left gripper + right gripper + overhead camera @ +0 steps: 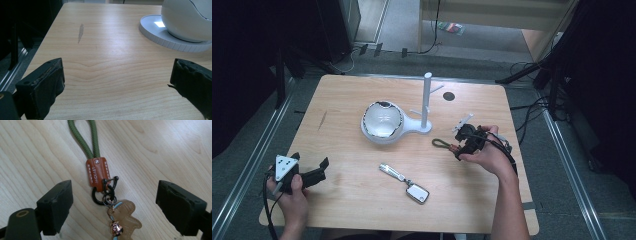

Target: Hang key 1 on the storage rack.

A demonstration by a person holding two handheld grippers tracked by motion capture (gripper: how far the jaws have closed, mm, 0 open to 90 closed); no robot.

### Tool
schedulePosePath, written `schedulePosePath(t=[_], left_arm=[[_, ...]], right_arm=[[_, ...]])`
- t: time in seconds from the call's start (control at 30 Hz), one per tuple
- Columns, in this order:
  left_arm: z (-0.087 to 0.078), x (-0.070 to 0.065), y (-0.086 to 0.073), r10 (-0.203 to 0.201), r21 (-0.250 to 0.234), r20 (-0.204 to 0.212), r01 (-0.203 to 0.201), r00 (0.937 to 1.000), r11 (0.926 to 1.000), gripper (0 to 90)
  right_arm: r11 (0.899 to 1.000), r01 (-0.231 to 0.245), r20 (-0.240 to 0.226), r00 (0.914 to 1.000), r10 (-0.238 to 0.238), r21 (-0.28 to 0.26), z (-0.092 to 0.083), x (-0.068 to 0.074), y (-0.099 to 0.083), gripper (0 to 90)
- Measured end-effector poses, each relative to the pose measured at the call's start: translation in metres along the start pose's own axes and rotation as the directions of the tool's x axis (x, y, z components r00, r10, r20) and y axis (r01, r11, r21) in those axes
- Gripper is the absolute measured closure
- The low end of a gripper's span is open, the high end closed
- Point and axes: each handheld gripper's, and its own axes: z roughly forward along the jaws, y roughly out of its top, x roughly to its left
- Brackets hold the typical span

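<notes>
A keychain with an olive rope loop, a brown leather tab and a tan figure charm lies flat on the wooden table. In the high view the rope loop pokes out to the left of my right gripper. My right gripper hovers low over the keychain, jaws wide apart on either side of the black ring, not touching it. My left gripper rests near the table's front left corner. Its jaws stand open over bare wood in the left gripper view.
A white bowl-shaped dish on a round base with a white peg stand sits mid-table; the dish looms at the upper right of the left gripper view. A second keychain with a silvery tag lies near the front.
</notes>
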Motion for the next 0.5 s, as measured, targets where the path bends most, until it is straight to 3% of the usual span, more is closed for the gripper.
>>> schedulePosePath(t=[0.07,0.2,0.27,0.3,0.33,0.5], left_arm=[[0.0,-0.001,0.0,0.008,0.004,0.002,-0.008,1.0,1.0,0.0],[0.001,-0.001,0.0,0.01,0.006,0.001,-0.01,1.0,0.9999,0.0],[0.0,-0.001,0.0,0.007,0.006,0.003,-0.007,1.0,1.0,0.0],[0.0,-0.001,0.0,0.004,0.005,0.003,-0.004,1.0,1.0,0.0],[0.001,0.0,0.001,0.01,0.015,0.008,-0.01,0.9999,0.9998,0.0],[0.001,0.0,0.0,0.009,0.007,0.012,-0.01,0.9999,0.9999,0.0]], right_arm=[[1.0,0.017,0.004,0.9998,-0.017,0.01,0.002,0.002,0.002,18.3],[1.0,-0.009,0.018,0.9998,0.009,0.01,0.005,0.0,0.006,24.9],[1.0,-0.021,0.003,0.9998,0.021,0.005,0.005,-0.002,0.008,33.1],[1.0,-0.021,0.003,0.9998,0.021,0.005,0.005,-0.002,0.008,33.1],[1.0,-0.005,-0.027,0.9996,0.005,0.017,0.005,-0.003,0.01,41.7],[1.0,0.015,0.011,0.9998,-0.016,0.022,0.01,-0.002,0.015,42.8]])
